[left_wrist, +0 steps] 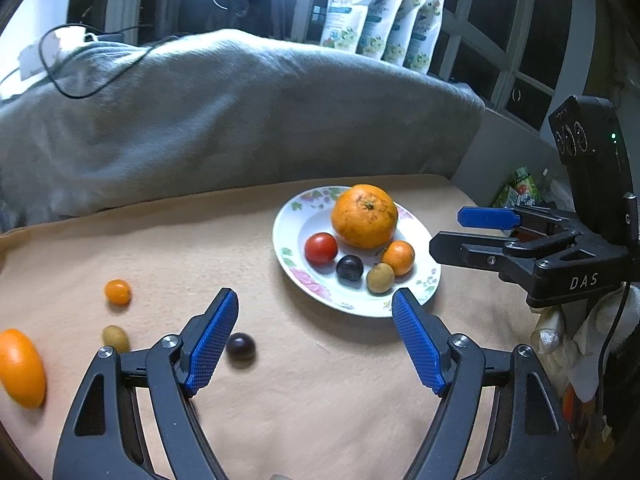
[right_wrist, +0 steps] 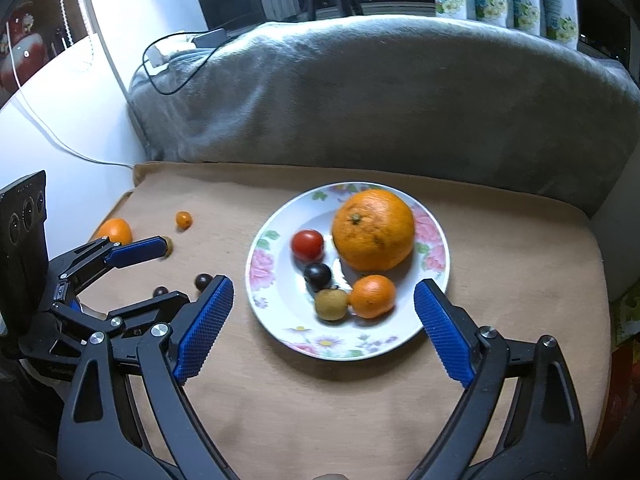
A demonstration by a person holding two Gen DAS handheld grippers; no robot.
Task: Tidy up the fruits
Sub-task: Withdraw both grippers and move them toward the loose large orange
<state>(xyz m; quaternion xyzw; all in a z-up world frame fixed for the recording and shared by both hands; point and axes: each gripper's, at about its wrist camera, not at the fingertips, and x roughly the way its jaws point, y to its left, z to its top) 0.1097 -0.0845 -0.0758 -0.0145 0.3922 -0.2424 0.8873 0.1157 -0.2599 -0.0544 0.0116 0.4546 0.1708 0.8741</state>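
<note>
A flowered white plate on the tan cloth holds a big orange, a red tomato, a dark grape, a brown longan and a small mandarin. My left gripper is open and empty, left of the plate, beside a loose dark grape. My right gripper is open and empty over the plate's near rim. Loose to the left lie a small orange tomato, a longan and an orange fruit.
A grey blanket-covered cushion rises behind the cloth. A second dark grape lies by the left gripper. Pouches stand at the window. A black cable runs over the cushion. The cloth's edge falls off at the right.
</note>
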